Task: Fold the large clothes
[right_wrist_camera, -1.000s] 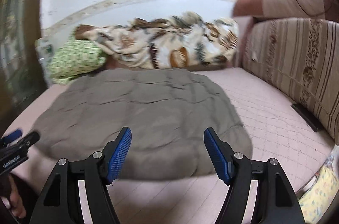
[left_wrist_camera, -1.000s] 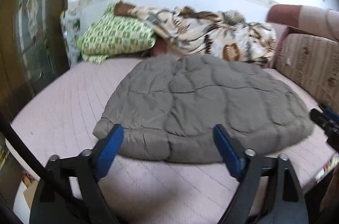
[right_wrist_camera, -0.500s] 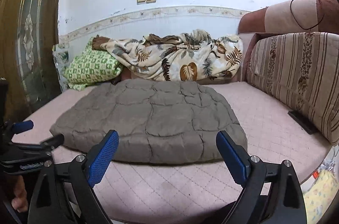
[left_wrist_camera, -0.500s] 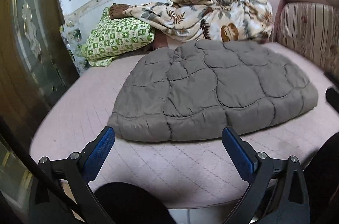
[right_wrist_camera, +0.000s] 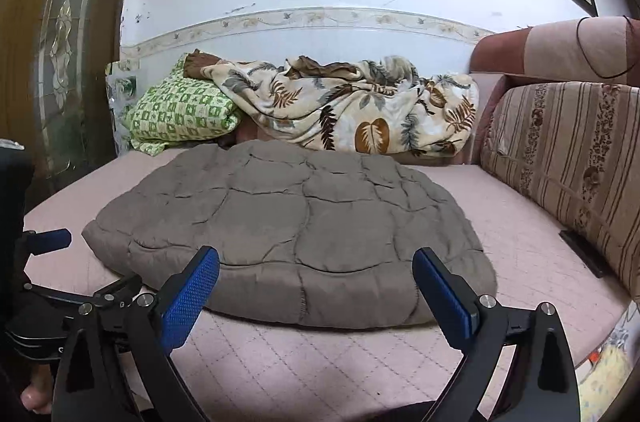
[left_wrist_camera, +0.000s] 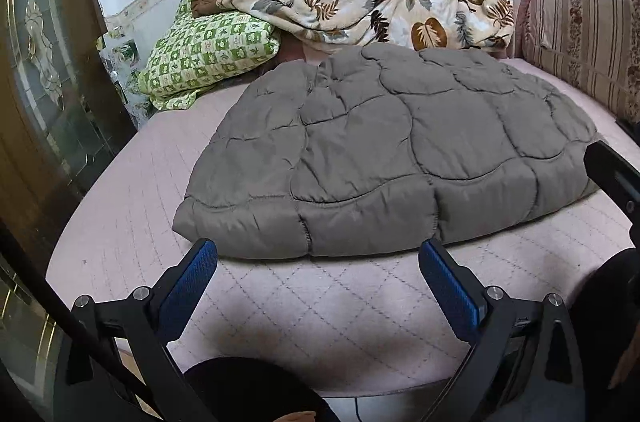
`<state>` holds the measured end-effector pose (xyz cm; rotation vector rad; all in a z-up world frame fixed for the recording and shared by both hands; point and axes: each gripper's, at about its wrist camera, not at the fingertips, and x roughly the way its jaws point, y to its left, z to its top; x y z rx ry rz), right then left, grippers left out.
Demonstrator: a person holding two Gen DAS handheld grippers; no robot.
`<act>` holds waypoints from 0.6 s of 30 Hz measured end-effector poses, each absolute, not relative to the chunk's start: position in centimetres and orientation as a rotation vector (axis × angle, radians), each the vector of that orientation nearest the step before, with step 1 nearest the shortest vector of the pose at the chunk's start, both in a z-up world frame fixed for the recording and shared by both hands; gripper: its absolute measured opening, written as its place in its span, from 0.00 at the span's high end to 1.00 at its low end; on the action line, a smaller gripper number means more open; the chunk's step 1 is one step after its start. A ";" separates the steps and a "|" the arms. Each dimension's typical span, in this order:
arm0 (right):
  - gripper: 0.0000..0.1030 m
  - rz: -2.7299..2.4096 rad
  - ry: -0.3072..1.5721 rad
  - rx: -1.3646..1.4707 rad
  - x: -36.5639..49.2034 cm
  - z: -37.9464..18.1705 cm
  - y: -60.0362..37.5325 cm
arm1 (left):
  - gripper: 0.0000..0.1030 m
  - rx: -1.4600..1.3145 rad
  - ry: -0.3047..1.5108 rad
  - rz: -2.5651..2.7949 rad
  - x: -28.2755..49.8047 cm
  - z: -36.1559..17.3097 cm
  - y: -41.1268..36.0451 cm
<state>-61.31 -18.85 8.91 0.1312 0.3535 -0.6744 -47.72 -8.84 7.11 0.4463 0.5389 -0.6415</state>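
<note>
A grey quilted padded garment (left_wrist_camera: pixel 400 150) (right_wrist_camera: pixel 296 222) lies folded flat on the pink quilted bed (left_wrist_camera: pixel 320 310) (right_wrist_camera: pixel 320 362). My left gripper (left_wrist_camera: pixel 318 250) hovers over the bed just short of the garment's near edge, towards its left end, open with nothing between its blue pads. My right gripper (right_wrist_camera: pixel 316 256) stands before the same edge further right. Its jaws are opening, they are wide apart, and nothing is between them. Neither gripper touches the garment.
A green checked pillow (left_wrist_camera: pixel 212 50) and a leaf-print blanket (left_wrist_camera: pixel 380 6) lie along the back wall. A striped cushion (right_wrist_camera: pixel 560 162) lines the right side, with a dark flat object (right_wrist_camera: pixel 580 250) at its foot. A wooden glazed door (left_wrist_camera: pixel 40 62) stands left.
Both grippers have drawn back from the garment's near edge towards the front of the bed, and their jaws stand wider. The garment has stayed flat where it was.
</note>
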 end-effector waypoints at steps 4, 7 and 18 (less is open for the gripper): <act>0.04 -0.671 0.378 0.126 -60.8 8.5 -19.0 | 0.02 0.443 0.555 -0.644 -47.4 6.6 -9.0; 0.04 -0.667 0.380 0.135 -61.0 8.4 -19.1 | 0.02 0.430 0.577 -0.644 -46.9 6.4 -8.9; 0.04 -0.663 0.398 0.131 -60.6 8.2 -19.1 | 0.02 0.412 0.612 -0.636 -46.0 6.2 -8.4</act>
